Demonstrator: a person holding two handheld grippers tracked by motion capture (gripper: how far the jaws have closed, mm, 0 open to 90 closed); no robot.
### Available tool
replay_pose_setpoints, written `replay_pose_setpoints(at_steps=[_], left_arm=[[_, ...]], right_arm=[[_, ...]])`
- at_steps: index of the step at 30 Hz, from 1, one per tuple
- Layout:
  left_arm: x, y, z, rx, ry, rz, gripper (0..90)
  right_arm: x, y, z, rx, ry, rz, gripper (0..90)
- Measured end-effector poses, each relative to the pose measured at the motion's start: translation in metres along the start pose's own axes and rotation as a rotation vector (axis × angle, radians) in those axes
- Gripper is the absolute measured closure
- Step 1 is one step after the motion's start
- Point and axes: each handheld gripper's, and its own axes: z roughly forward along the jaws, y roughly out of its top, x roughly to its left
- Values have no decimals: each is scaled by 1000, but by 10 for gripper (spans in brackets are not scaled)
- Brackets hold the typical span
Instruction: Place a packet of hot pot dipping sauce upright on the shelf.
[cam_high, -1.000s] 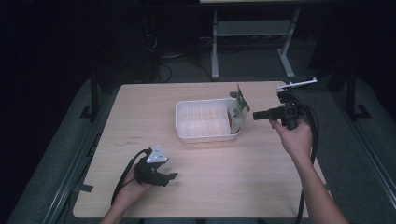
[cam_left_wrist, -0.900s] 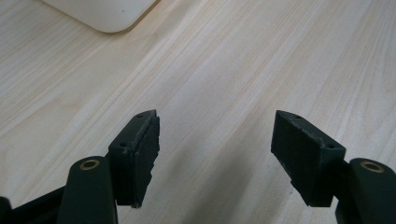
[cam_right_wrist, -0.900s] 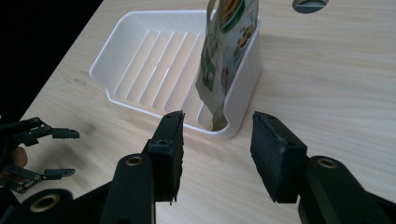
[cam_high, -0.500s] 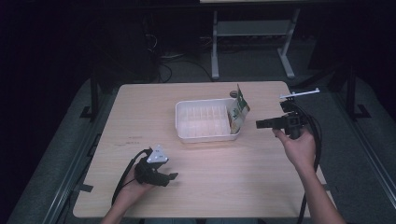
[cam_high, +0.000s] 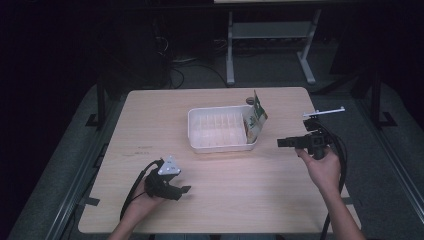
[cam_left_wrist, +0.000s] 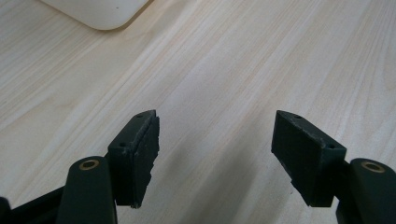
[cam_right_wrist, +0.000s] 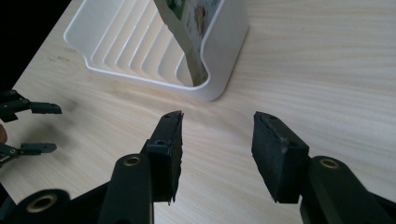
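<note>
A thin packet (cam_high: 256, 120) leaned inside the white rack's (cam_high: 220, 131) right end on the table (cam_high: 250, 195); looking light and crushable, I'd pinch its top edge, both my left tongs (cam_high: 184, 190) and right tongs (cam_high: 281, 143) gaping empty.

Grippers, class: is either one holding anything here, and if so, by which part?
Nothing is held. The left gripper and right gripper are both open over bare table; the packet stands untouched in the white tray.

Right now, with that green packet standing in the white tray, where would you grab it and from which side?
I'd take the packet by its free top edge, coming from above: it stands nearly upright against the tray's right end wall, its lower part sunk behind the rim. The right gripper, jaws open and empty, is nearest.
</note>
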Motion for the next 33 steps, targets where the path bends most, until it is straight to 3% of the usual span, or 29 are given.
replay_pose_setpoints(at_steps=[33], left_arm=[[-1,0,2,3,0,3,301]], right_arm=[[-14,-51,11,22,14,20,506]])
